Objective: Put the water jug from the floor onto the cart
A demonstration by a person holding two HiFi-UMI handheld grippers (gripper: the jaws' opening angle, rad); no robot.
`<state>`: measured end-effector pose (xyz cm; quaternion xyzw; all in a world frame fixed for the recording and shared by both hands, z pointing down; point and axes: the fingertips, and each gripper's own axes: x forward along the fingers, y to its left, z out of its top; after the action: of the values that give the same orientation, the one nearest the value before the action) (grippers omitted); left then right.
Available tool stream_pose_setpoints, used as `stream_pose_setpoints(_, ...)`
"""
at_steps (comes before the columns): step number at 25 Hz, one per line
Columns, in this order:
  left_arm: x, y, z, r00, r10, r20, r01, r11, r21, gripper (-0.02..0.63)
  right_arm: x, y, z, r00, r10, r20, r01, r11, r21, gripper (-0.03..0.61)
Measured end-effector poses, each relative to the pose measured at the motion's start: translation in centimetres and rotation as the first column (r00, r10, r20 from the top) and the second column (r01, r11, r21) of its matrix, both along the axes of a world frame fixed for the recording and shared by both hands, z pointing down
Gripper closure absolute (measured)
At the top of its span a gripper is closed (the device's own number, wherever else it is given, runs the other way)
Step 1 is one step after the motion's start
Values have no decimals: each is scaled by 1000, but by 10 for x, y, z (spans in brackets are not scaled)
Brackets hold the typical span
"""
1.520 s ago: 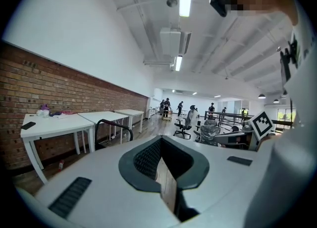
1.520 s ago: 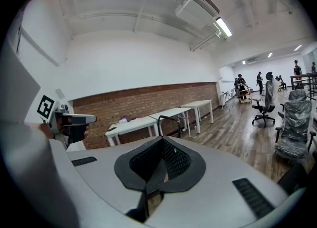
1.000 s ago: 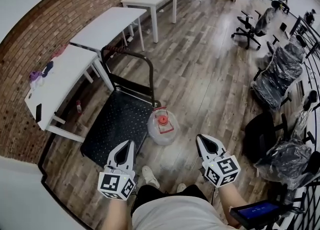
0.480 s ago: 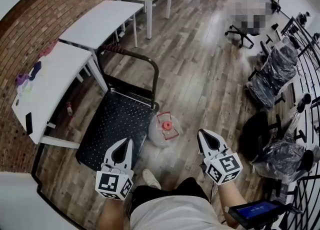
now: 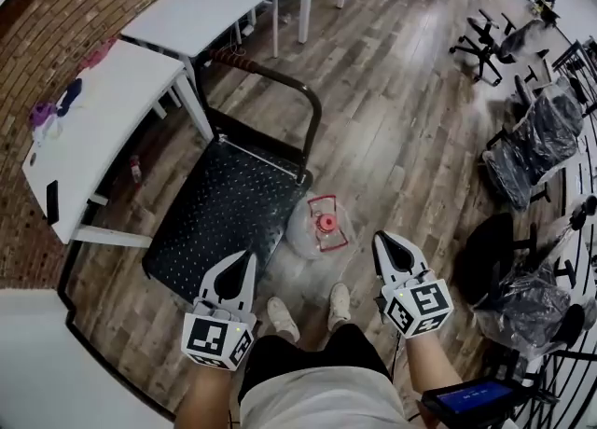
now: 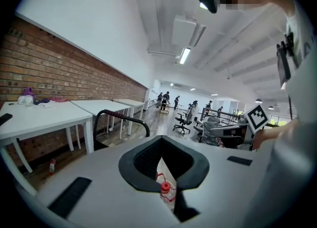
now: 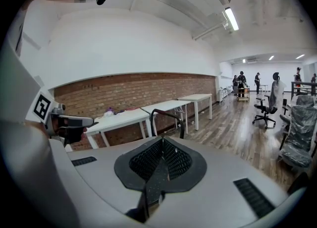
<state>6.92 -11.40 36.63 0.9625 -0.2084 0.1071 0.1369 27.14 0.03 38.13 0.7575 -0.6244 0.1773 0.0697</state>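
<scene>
The clear water jug [image 5: 320, 226] with a red cap and red handle stands on the wooden floor, touching the near right corner of the black studded cart [image 5: 224, 222]. The cart's black push handle [image 5: 284, 82] rises at its far end. My left gripper [image 5: 245, 261] hovers shut over the cart's near edge, left of the jug. My right gripper [image 5: 383, 242] hangs shut just right of the jug. Neither touches it. In the left gripper view the jug's red cap [image 6: 165, 188] shows below the left gripper [image 6: 159, 160]. The right gripper [image 7: 161, 160] points toward the cart handle [image 7: 168, 116].
White tables [image 5: 93, 129] line the brick wall at left; a small bottle [image 5: 136, 169] lies under one. Plastic-wrapped office chairs [image 5: 546, 138] stand at right. The person's shoes [image 5: 280, 318] sit just behind the jug. A blue-screened device [image 5: 471, 399] hangs at lower right.
The person has stepped forward. Both grippers moved ahead and a little down, so the jug and cart now lie closer, with the jug between the two grippers. Both jaws stayed shut.
</scene>
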Motion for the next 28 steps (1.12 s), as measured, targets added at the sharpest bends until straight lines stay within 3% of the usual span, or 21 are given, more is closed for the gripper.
stream_pose_setpoints(10, 18, 1, 50, 986, -148, 75, 152, 987, -52, 620, 34, -33, 87, 986, -149, 70, 155, 984, -90, 546)
stream_pose_setpoints(15, 26, -4, 72, 979, -185, 90, 190, 981, -44, 620, 36, -46, 147, 964, -233, 127, 251, 957, -147, 462)
stream_pose_setpoints(21, 24, -5, 121, 967, -217, 136, 227, 972, -61, 620, 36, -62, 229, 953, -272, 134, 296, 931, -215, 330)
stream_pose_setpoints(28, 14, -2, 178, 949, -257, 183, 278, 955, -100, 620, 33, -76, 302, 939, -330, 101, 345, 891, -295, 287)
